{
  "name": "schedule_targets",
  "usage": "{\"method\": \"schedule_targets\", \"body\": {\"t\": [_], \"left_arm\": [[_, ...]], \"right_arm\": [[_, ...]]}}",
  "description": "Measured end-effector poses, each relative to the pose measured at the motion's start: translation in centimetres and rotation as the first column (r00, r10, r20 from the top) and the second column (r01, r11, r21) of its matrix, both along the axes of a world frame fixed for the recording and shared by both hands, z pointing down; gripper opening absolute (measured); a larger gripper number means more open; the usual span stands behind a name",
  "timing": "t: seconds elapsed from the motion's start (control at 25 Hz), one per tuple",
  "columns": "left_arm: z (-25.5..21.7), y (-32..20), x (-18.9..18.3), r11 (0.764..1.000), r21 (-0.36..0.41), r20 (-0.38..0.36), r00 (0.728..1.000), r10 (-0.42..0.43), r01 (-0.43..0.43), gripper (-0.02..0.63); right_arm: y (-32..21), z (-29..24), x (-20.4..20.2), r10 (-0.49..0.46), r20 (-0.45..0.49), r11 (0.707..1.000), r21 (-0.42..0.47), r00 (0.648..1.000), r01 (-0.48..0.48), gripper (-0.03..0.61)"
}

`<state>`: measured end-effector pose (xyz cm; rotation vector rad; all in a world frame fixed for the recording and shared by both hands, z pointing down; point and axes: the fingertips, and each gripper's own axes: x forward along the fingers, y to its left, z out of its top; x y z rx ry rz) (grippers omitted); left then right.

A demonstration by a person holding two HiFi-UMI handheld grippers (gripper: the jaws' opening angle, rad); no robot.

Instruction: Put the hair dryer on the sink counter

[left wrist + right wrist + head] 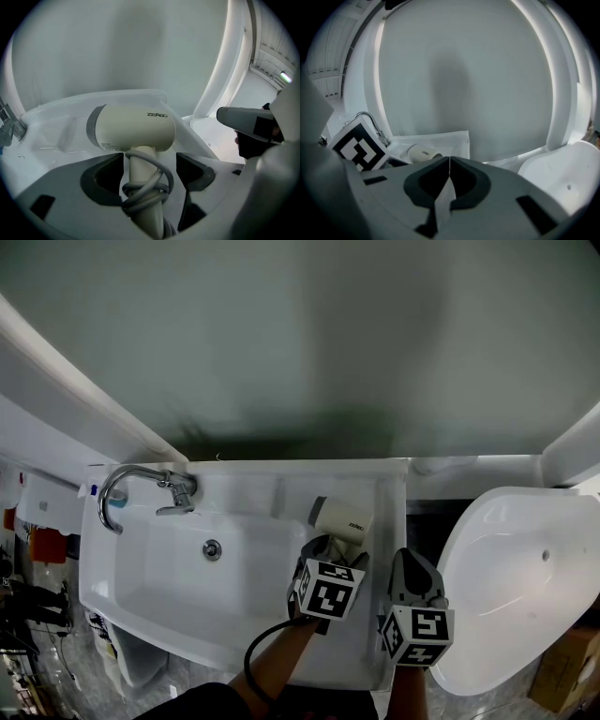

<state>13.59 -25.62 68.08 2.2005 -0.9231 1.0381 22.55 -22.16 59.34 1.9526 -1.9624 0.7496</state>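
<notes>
Left gripper (149, 168): I'm seeing its jaws standing apart, handle between, untouched.
Hair dryer (133, 129): lying on the table (392, 521), body at gripper's 12 o'clock.
Right gripper (449, 161): jaws sitting together.

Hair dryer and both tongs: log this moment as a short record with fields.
hair dryer: cream, lying on the sink counter, right of the basin
cord: grey, wound round the dryer's handle
left tongs: open, jaws either side of the handle, not clamping it
right tongs: shut, nothing between them, held to the right of the left tongs
faucet: at the basin's far left corner, untouched
task status: dryer appears set down on the counter; left tongs not yet withdrawn
</notes>
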Motion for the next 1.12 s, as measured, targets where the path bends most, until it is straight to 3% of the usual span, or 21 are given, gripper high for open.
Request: {"method": "schedule_targets", "body": {"t": [0.4,0.64,0.68,0.76,0.88,1.0,1.12], "left_arm": [[-3.1,-0.4,-0.9,0.993,0.122,-0.05,0.999,-0.001,0.007,0.333],[-10.2,-1.0,-2.1,0.95,0.306,-0.162,0.987,-0.015,0.064,0.328],[-11.6,-1.1,-2.5,0.938,0.338,-0.176,0.984,-0.024,0.083,0.313],[-14.2,-1.1,-3.8,0.905,0.402,-0.197,0.979,-0.061,0.137,0.163],[-17.4,-0.8,-5.2,0.862,0.473,-0.214,0.973,-0.088,0.182,0.055],[-19.8,0.4,-5.6,0.831,0.526,-0.239,0.969,-0.063,0.183,0.009],[-22.0,1.5,-6.1,0.81,0.556,-0.254,0.966,-0.046,0.184,0.009]], "right_arm": [[1.0,-0.8,0.1,0.012,-0.024,1.0,0.014,1.0,-0.012,0.021],[2.0,-3.6,0.2,0.028,-0.041,0.997,0.067,0.999,-0.025,0.021],[2.2,-4.2,0.1,0.03,-0.043,0.997,0.078,0.999,-0.026,0.021],[2.7,-5.4,-0.2,0.029,-0.046,0.995,0.099,0.999,-0.025,0.021],[3.4,-7.1,-0.2,0.028,-0.048,0.991,0.132,0.998,-0.022,0.021],[4.3,-9.2,-0.3,0.02,-0.061,0.985,0.174,0.998,-0.01,0.021],[4.8,-11.6,-0.6,0.004,-0.08,0.975,0.22,0.997,0.013,0.021]]}}
